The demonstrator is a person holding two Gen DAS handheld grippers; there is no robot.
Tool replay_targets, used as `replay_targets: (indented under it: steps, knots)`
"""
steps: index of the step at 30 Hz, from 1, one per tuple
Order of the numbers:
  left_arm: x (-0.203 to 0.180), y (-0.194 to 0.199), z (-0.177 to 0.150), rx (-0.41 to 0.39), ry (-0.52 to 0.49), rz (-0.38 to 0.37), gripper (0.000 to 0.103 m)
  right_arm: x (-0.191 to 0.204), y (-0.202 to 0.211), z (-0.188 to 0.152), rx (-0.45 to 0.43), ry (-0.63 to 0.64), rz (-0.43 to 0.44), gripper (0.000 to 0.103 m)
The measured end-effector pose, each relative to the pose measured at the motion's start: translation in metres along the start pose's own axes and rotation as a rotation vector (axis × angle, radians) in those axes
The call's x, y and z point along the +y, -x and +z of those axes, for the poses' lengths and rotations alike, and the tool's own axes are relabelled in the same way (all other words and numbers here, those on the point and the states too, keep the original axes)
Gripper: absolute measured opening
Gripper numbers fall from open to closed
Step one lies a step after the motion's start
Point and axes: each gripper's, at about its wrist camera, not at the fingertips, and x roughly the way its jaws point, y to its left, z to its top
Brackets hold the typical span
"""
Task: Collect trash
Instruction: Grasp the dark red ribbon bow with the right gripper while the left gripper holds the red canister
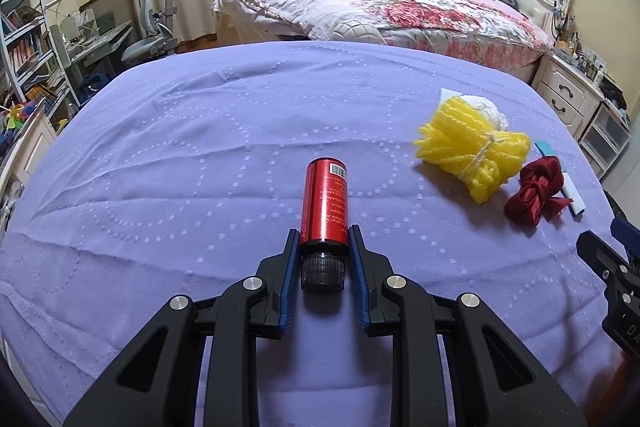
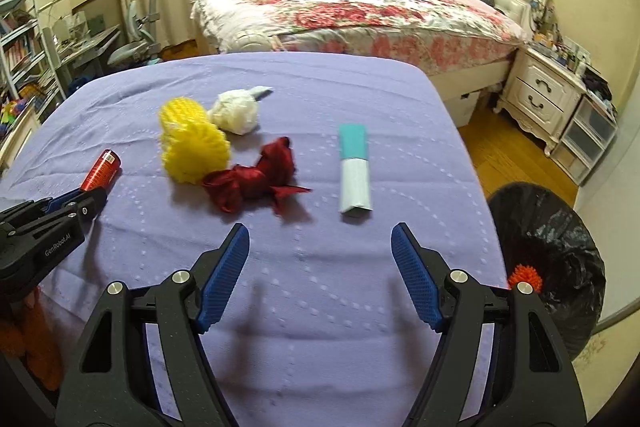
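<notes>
Red fills the centre of your left wrist view: a red bottle (image 1: pixel 325 202) lies on its side on the purple cloth (image 1: pixel 200 155), black cap toward the camera. Your left gripper (image 1: pixel 323 235) has its blue-padded fingers pressed against both sides of the bottle's lower end, just above the cap, so it's clamped on. At right of the frame sits a yellow foam net (image 1: pixel 472 155), with a white wad (image 1: pixel 490 111) just behind it and a dark red ribbon (image 1: pixel 534 193) just below and right. Your right gripper (image 1: pixel 612 275) pokes in at the right edge.

Over to the right wrist view. Your right gripper (image 2: pixel 320 239) hangs over bare purple cloth (image 2: pixel 320 307), jaws wide apart and holding nothing. Centre frame, a white-and-teal box (image 2: pixel 354 171) lies flat, with the ribbon (image 2: pixel 256 179) to its left, touching the yellow net (image 2: pixel 192 143); the white wad (image 2: pixel 236 111) sits above. Far left, your left gripper (image 2: pixel 90 197) holds the bottle (image 2: pixel 102 173). Lower right, a black-bagged bin (image 2: pixel 560 267) stands on the floor with an orange spiky thing (image 2: pixel 526 275) inside.
</notes>
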Motion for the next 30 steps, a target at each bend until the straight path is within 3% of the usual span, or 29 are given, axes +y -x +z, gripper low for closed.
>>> replay_targets:
  steps: [5,13,15,19,30]
  knots:
    - [0.011,0.001,-0.001,-0.018,-0.005,0.035,0.025,0.018,-0.021,0.013,0.039,0.029,0.041,0.072]
    - [0.021,0.001,-0.001,-0.027,-0.002,0.037,0.025,0.033,-0.046,0.027,0.058,0.033,0.02,0.072]
    - [0.021,0.0,-0.001,-0.022,0.001,0.032,0.025,0.036,-0.049,0.028,0.067,0.04,0.026,0.058]
    - [0.022,0.0,-0.002,-0.021,0.004,0.024,0.025,0.039,-0.05,0.025,0.072,0.043,0.037,0.042]
    - [0.02,0.006,-0.005,-0.038,0.0,0.019,0.025,0.04,-0.029,0.014,0.046,0.032,0.052,0.037]
